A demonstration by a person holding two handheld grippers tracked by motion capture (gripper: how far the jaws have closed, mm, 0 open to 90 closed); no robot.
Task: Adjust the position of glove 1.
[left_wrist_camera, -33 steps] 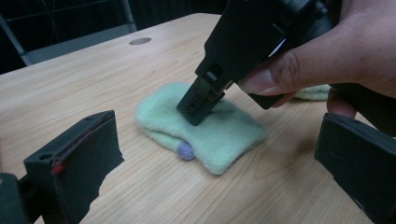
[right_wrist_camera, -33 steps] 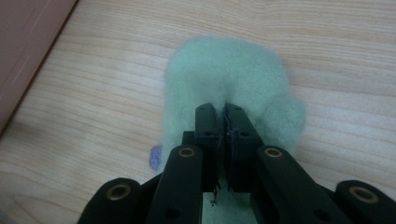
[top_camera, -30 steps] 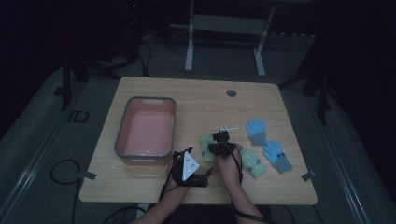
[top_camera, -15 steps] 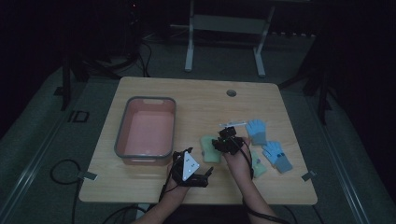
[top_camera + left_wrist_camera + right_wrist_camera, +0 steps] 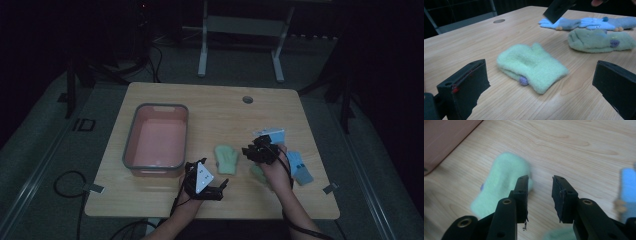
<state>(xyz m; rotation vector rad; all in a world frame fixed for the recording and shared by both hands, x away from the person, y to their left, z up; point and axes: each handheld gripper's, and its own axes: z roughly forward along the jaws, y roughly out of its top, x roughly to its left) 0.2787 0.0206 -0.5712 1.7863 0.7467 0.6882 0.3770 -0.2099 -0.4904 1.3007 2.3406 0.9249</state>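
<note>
the work in hand looks like sorting small gloves into the pink bin [image 5: 156,139], and the right gripper [image 5: 540,185] has its jaws part way apart after just opening, with nothing between them. in the high view it hangs above the table [image 5: 210,105], between the light green mitten [image 5: 226,159] and the blue gloves [image 5: 299,167]. the left gripper [image 5: 541,82] rests near the table's front edge with its 2 jaws wide apart and bare

to do the next pick well, i would lower the right gripper straight onto 1 glove only, with the jaws spread wider than the fabric, and pinch a thick fold near the cuff so the soft knit does not slip out. lift clear of the neighbours before swinging over the bin, since the pieces on the right lie close together

from the left gripper, the light green mitten lies flat on the wood just ahead, between the lines of its 2 jaws, not touched. in the right gripper view it sits below and to the left of the left jaw, partly hidden by it. a darker green mitten [image 5: 599,41] lies farther back beside the blue gloves, and the bin stands to the mitten's left in the high view
</note>
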